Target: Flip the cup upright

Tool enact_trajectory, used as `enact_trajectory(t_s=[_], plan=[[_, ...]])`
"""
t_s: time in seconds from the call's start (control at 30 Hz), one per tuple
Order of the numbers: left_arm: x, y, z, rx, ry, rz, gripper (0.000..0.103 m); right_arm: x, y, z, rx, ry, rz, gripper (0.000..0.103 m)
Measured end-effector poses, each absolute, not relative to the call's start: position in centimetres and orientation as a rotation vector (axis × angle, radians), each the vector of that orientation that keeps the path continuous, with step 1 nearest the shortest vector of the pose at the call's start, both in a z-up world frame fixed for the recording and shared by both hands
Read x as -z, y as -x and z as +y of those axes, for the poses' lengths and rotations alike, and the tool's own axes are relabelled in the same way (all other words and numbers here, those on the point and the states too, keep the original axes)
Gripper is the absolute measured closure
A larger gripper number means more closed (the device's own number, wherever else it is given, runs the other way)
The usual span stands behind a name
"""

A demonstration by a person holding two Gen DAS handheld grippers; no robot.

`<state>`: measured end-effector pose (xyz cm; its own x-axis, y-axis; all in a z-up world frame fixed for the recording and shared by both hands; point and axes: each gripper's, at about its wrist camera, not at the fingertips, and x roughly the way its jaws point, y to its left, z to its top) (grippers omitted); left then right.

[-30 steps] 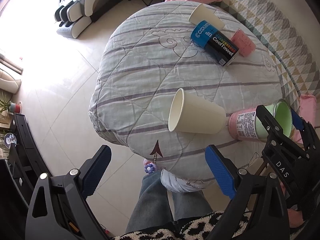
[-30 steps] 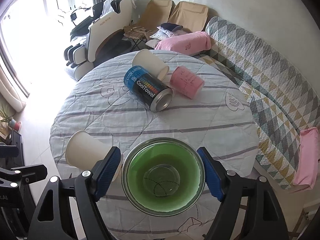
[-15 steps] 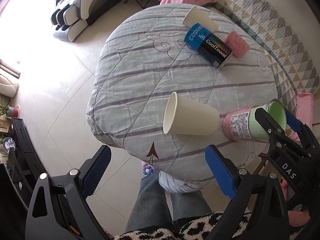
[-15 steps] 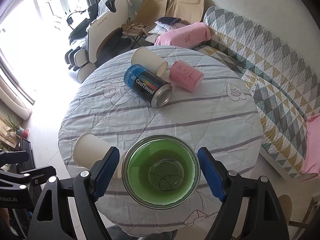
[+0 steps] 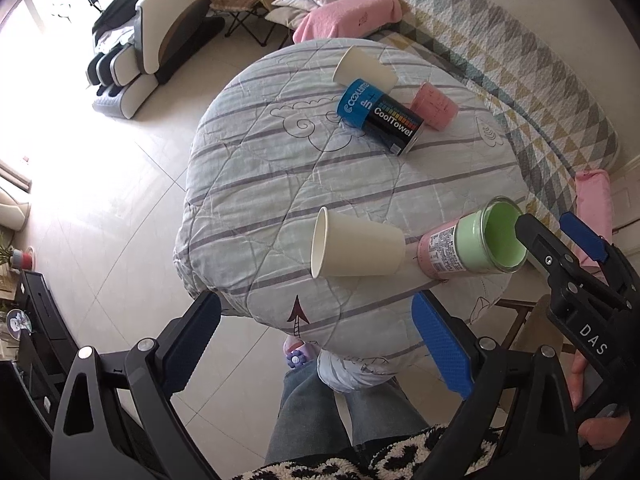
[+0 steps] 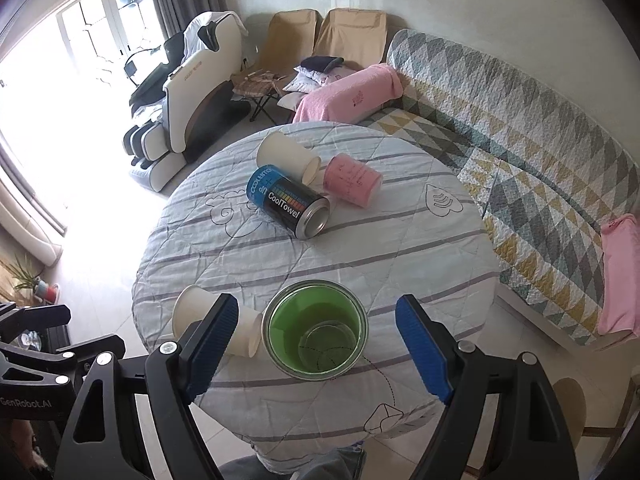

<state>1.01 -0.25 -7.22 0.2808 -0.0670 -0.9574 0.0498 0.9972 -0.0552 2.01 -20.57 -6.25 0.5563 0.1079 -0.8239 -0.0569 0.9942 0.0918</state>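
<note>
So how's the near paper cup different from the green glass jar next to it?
The near paper cup lies on its side, mouth toward the table edge; the green glass jar stands upright, mouth up. The cup is plain cream paper; the jar is green inside with a pink label. Both are empty and sit at the table's near edge.

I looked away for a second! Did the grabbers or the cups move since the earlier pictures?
Both grabbers pulled back, so the round table looks smaller. The right gripper stayed open around the green glass cup, not squeezing it. The left gripper stayed open and empty. The paper cup, CoolTowel can and pink cup haven't moved.
</note>
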Motion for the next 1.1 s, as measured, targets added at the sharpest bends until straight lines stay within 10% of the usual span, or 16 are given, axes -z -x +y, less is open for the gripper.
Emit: enact_trajectory(t_s=[1.1], plan=[[-2.4, 11.4, -10.3, 0.149, -0.051, 0.824, 0.003, -2.7, 10.4, -29.2, -0.062, -0.065, 0.698, 0.021]])
